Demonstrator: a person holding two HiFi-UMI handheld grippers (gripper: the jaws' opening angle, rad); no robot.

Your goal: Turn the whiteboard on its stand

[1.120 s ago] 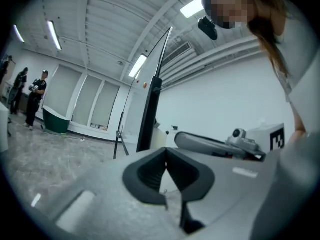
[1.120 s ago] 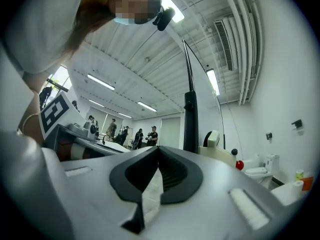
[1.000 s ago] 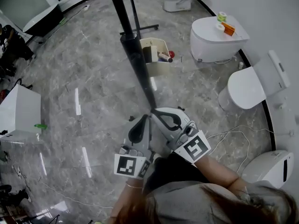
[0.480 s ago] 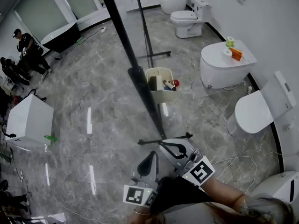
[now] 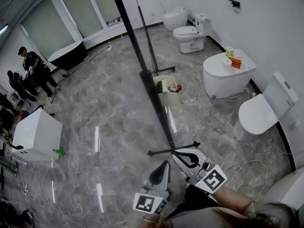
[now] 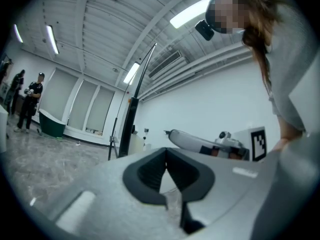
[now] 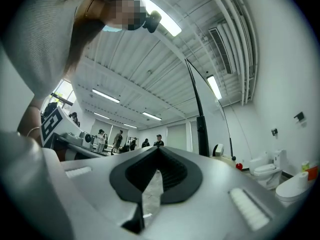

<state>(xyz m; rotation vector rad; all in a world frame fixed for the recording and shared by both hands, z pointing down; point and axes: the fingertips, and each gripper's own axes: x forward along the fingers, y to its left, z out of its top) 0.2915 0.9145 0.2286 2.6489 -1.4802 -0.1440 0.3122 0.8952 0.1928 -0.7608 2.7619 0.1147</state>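
Whiteboard shows edge-on in the head view, a dark bar running from the top of the frame down to the foot of its stand on the grey floor. Seen this way, I cannot tell where the board's frame ends and the post begins. A tray with pens hangs just beside its edge.

To turn it well, I would press on the frame well away from the pivot, slowly, so the stand does not skid and the tray does not spill. If a grip is wanted, the jaws need opening first.

Both tools are low, close to the person's body. The left gripper and the right gripper each have their jaws together with nothing between them. The right one's tip lies just beside the stand's foot. Neither touches the board, which rises ahead of both.
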